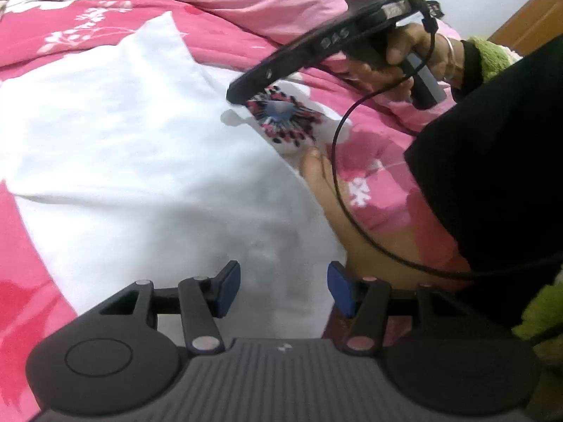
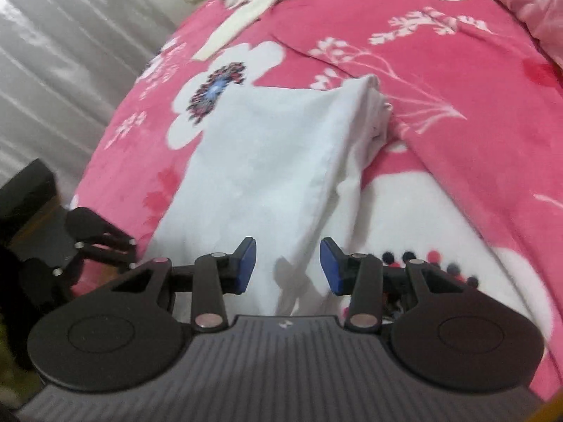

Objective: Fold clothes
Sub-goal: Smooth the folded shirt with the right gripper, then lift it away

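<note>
In the left wrist view, the left gripper (image 1: 283, 288) hangs low over a white garment (image 1: 140, 147) spread on a pink floral bedspread (image 1: 63, 31), its blue-padded fingers (image 1: 228, 286) parted wide with only cloth showing beneath the gap and nothing clamped. A bare hand (image 1: 327, 190) rests at the garment's edge, and the right gripper (image 1: 246, 91) slants down from above, held in a fist. In the right wrist view, the right gripper (image 2: 286, 267) is likewise spread apart and holds nothing, poised above the near end of the white garment (image 2: 267, 161), which lies folded into a long strip on the bedspread (image 2: 457, 105), a cream cloth (image 2: 246, 17) far behind.
</note>
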A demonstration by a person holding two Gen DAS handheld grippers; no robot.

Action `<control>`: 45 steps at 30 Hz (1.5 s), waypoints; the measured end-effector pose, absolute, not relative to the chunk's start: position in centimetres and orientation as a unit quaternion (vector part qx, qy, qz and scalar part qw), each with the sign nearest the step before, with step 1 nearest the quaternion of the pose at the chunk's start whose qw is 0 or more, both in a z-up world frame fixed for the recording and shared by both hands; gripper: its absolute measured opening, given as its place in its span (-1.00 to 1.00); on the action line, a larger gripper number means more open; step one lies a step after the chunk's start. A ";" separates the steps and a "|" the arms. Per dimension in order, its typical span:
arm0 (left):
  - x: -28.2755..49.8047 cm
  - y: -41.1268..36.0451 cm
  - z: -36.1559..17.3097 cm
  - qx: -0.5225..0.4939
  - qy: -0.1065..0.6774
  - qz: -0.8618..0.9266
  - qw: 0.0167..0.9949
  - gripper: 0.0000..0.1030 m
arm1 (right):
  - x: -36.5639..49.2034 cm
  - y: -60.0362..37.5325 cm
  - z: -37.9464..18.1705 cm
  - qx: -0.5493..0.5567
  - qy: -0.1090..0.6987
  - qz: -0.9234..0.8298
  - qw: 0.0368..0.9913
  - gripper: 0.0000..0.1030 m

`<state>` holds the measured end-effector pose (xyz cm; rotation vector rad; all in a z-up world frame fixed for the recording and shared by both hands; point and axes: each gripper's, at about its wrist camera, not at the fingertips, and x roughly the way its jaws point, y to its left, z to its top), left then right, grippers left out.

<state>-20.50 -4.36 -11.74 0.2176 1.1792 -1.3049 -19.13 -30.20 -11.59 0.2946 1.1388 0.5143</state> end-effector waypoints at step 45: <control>-18.7 -2.4 -15.7 0.004 0.539 -0.549 0.639 0.08 | -2.5 -19.9 -11.2 -0.085 0.435 0.289 0.849 -0.60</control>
